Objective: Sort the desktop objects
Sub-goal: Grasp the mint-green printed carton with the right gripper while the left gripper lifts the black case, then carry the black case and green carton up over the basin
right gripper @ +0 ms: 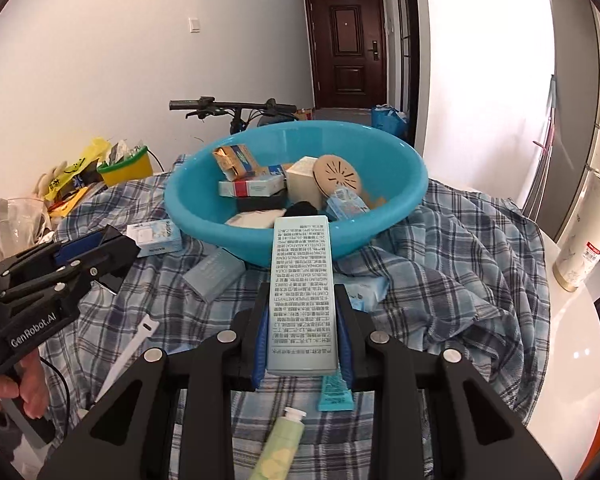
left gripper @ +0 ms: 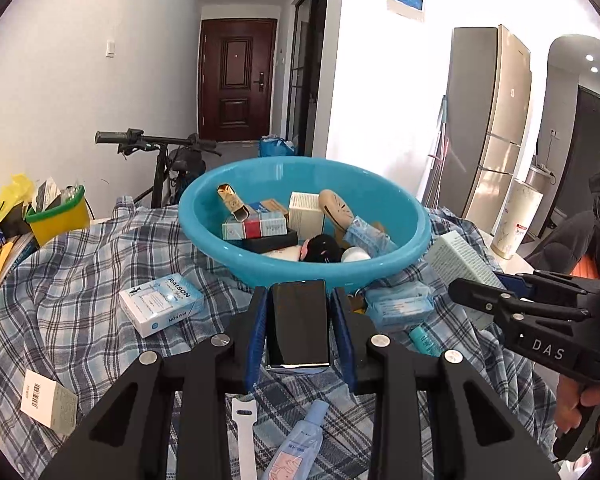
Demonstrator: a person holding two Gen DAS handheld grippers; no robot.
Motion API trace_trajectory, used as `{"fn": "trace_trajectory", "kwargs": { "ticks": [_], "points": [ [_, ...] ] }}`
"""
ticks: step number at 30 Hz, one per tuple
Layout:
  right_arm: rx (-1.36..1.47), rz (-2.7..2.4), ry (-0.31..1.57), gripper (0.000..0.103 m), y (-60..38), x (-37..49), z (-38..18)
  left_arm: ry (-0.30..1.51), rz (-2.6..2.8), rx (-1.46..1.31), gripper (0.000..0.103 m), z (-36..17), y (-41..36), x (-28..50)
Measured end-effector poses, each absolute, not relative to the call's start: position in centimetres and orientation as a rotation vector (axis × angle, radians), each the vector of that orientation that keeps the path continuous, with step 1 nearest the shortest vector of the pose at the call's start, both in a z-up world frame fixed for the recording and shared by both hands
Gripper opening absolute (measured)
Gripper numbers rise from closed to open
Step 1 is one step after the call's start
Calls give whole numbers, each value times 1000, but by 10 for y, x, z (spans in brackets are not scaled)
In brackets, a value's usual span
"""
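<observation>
A blue plastic basin [left gripper: 236, 256] [right gripper: 396, 184] holding several boxes and small items sits on a plaid cloth. My left gripper [left gripper: 300, 300] is shut on a shiny black box [left gripper: 298, 322], held just in front of the basin. My right gripper [right gripper: 300, 300] is shut on a long pale blue-grey box with printed text [right gripper: 302, 292], its far end over the basin's near rim. Each gripper shows in the other's view: the right one [left gripper: 512, 300] with its box [left gripper: 460, 258], the left one [right gripper: 80, 256].
On the plaid cloth [left gripper: 80, 292] lie a RAISON box [left gripper: 162, 304], a white barcode box [left gripper: 48, 404], blue packets [left gripper: 400, 306], tubes [left gripper: 300, 444] [right gripper: 276, 448] [right gripper: 334, 394] and a white strap [left gripper: 246, 436]. A yellow bin [left gripper: 60, 216] stands left, a white cup [right gripper: 580, 248] right.
</observation>
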State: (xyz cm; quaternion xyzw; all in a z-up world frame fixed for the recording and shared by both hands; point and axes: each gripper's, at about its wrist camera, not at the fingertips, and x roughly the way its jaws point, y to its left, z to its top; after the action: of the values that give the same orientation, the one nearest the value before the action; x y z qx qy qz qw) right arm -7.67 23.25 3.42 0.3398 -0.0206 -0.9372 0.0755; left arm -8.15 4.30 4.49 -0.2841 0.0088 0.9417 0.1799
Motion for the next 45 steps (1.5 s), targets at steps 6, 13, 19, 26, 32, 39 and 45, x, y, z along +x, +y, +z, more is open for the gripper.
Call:
{"fn": "trace_trajectory", "kwargs": {
  "ticks": [6, 13, 19, 26, 32, 39, 45],
  "points": [
    [954, -2826, -90, 27, 220, -77, 51, 2, 2695, -749, 33, 61, 43, -76],
    [947, -2852, -63, 27, 223, -70, 54, -11, 2722, -729, 33, 66, 36, -70],
    [927, -2866, -44, 27, 228, -63, 60, -8, 2729, -705, 33, 73, 34, -65],
    [886, -2885, -17, 27, 226, -62, 79, 2, 2743, -665, 33, 93, 35, -63],
    [787, -2920, -22, 27, 227, -62, 114, 10, 2769, -568, 33, 128, 37, -67],
    [674, -2964, -28, 27, 228, -63, 156, -2, 2789, -442, 33, 174, 39, -67],
    [614, -2978, -19, 27, 227, -59, 175, -6, 2793, -401, 33, 190, 37, -66]
  ]
}}
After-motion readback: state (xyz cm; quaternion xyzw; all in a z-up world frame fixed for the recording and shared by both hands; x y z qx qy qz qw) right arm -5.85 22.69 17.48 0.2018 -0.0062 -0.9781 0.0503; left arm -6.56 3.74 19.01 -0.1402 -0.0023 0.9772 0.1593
